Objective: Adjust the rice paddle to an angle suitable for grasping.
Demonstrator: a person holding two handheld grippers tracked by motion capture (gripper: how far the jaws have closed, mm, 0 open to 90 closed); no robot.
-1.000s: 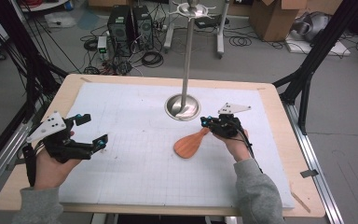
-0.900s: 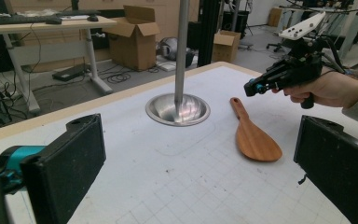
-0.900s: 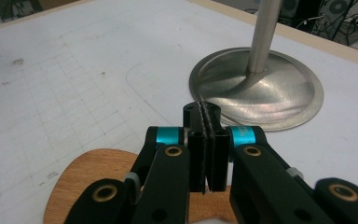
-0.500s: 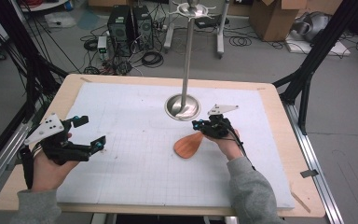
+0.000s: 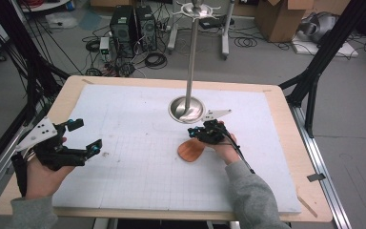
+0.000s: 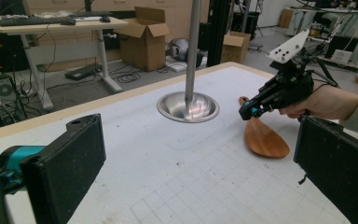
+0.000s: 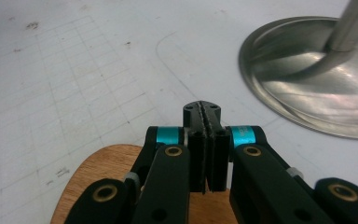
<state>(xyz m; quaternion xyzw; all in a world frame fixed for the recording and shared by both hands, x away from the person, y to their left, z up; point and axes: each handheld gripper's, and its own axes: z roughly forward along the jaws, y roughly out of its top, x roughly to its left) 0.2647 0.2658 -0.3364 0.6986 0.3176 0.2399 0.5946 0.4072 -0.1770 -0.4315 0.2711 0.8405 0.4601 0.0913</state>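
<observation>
On the left, the left gripper [image 5: 88,141] is hanging wide open over the white mat [image 5: 124,191], holding nothing. Right of centre, the right gripper [image 7: 202,108] — jaws pressed together, empty — is hovering over the wooden spatula [image 5: 190,150], which is lying flat on the mat just in front of the metal stand [image 5: 186,109]. The step looks like the approach to a pick-up — next the jaws need opening, then lowering around the handle. Counting: two grippers, one spatula, one stand
</observation>
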